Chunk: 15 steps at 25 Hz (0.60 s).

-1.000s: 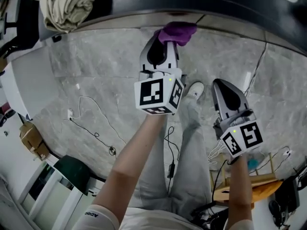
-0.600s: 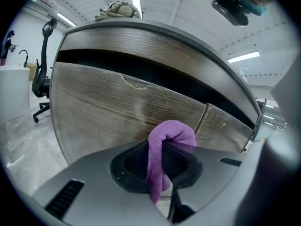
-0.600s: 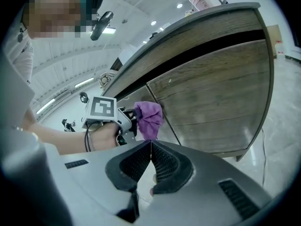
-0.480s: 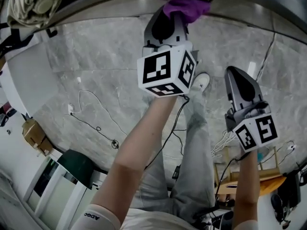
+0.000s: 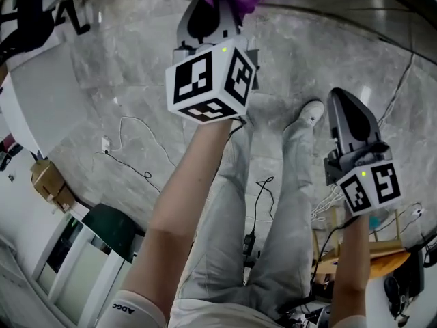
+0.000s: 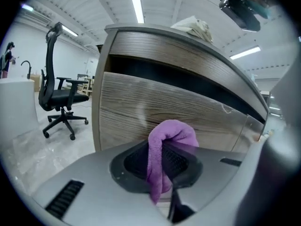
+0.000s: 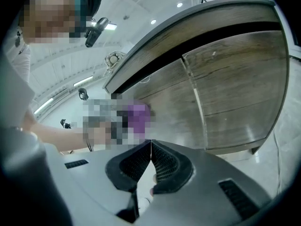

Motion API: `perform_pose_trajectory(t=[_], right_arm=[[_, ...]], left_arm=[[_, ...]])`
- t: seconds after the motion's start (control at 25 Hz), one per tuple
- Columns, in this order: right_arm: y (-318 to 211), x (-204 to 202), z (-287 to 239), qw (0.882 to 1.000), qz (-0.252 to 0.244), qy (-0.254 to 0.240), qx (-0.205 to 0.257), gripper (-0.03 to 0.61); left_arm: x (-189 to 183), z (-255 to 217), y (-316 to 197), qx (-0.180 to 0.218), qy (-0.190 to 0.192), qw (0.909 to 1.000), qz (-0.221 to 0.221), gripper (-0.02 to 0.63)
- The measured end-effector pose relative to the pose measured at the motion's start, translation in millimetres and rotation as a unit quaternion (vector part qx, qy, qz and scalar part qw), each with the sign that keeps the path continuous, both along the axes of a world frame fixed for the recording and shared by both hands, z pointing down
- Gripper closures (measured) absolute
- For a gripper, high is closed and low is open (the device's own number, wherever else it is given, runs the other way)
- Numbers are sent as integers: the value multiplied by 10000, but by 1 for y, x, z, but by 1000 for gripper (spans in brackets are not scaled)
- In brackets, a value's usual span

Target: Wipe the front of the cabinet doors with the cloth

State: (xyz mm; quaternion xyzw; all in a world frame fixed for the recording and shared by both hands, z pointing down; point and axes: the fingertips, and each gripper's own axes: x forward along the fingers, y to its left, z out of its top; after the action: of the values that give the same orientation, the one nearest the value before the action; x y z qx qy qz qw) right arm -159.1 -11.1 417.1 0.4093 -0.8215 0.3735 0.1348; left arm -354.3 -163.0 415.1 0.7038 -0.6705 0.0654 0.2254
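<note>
Bunching softly, the purple cloth (image 6: 173,132) looks light, limp and compressible, best pinched mid-fold as the left gripper (image 6: 162,166) clamps it, close before the cabinet door (image 6: 136,112) below the cabinet's top edge, while the right gripper (image 7: 149,161) is closed and empty.

"ADGC" on the white sleeve (image 5: 130,310)

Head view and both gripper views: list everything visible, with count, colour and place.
cloth: one, purple, clamped in the left gripper
cabinet: one, wood-grain doors, grey top, ahead of both grippers
fabric bundle: one, beige, on the cabinet top
office chair: one, black, left of the cabinet
cables: several, dark, on the grey floor
shoe: one, white, on the person's foot
left gripper: grey, shut on the cloth
right gripper: grey, shut, empty
</note>
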Motion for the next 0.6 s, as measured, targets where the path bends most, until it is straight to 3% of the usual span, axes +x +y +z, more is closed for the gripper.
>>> perform_pose_trajectory(t=[0.28,0.6], right_arm=[[-10,-62,-3,9999,-120,-52,49,552],[-26,-96,-12,9996,-109,-163,208,552]], left_arm=[[-67,-1,-1,-38,-20,9998,-173,563],[-124,2,0,-126,-286,9983,-484,563]])
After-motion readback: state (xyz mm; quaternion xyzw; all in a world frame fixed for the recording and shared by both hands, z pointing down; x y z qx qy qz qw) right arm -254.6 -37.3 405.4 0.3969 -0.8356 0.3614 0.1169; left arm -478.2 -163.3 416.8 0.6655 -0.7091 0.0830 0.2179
